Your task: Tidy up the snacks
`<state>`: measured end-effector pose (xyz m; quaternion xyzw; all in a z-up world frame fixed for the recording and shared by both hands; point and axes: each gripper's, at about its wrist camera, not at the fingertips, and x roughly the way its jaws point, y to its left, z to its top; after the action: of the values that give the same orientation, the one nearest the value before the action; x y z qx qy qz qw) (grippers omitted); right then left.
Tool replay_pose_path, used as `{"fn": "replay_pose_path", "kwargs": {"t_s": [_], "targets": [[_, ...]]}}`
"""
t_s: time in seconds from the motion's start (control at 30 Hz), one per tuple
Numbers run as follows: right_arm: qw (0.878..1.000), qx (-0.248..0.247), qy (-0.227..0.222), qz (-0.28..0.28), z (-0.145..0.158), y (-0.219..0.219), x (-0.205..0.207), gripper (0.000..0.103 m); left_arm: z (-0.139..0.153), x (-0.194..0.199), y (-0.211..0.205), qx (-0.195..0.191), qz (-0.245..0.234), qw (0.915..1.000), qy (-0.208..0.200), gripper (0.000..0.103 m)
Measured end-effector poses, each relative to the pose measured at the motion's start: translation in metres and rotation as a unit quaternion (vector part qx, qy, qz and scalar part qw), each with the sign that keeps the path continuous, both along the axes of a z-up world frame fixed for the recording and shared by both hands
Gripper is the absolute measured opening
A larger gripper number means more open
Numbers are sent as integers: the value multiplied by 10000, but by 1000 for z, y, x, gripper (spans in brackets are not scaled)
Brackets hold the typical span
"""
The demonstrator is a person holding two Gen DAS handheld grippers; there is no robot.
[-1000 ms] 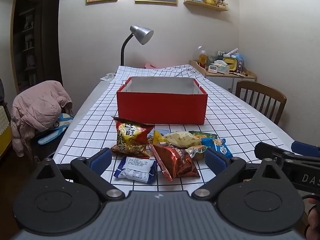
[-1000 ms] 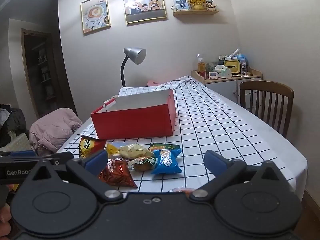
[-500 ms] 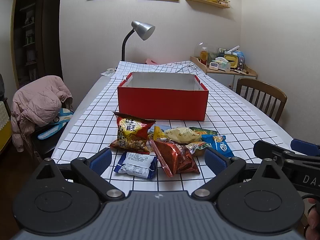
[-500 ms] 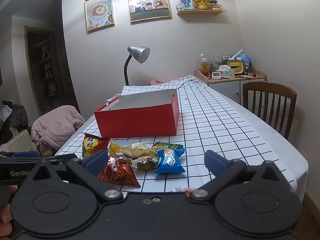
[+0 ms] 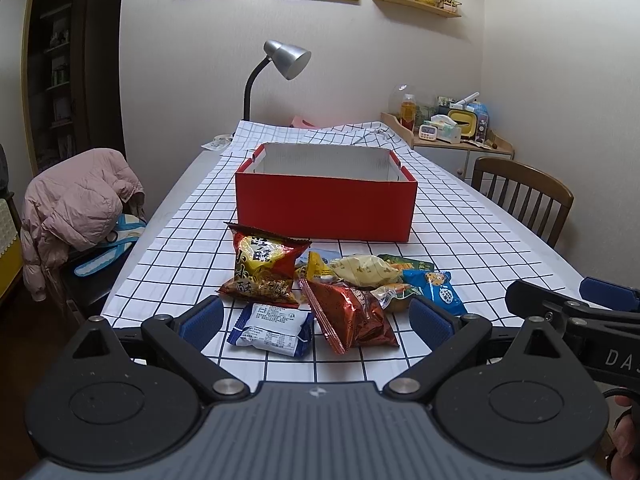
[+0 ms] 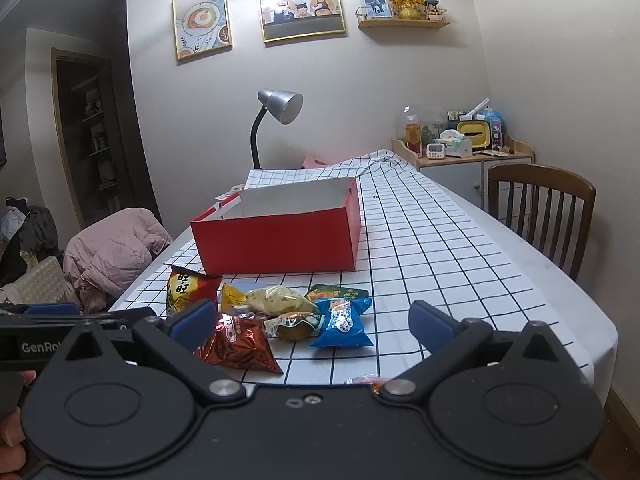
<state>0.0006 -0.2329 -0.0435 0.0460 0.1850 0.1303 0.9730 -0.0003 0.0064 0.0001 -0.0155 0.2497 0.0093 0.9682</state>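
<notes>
Your left gripper [image 5: 316,316] hangs spread wide and empty at the near table edge. Just beyond it, left to right, lie the white-and-blue flat foil packet [image 5: 272,330], its long axis across your fingers, then the shiny dark-red crinkled bag [image 5: 352,312]. Your right gripper [image 6: 312,322] is also spread and empty; the blue small snack pouch [image 6: 340,322] lies nearer to it. The red open cardboard box [image 5: 326,208] stands farther, probably empty.

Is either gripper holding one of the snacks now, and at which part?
Nothing is held. The left gripper and the right gripper are both open, apart from the snack packets.
</notes>
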Motion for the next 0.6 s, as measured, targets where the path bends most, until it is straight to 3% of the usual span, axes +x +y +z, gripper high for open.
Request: {"fn": "replay_pose_path", "kwargs": {"t_s": [0.6], "targets": [[9992, 309, 86, 228, 3, -6, 2, 103, 1, 0, 0, -22, 9, 10000, 1, 100]]}}
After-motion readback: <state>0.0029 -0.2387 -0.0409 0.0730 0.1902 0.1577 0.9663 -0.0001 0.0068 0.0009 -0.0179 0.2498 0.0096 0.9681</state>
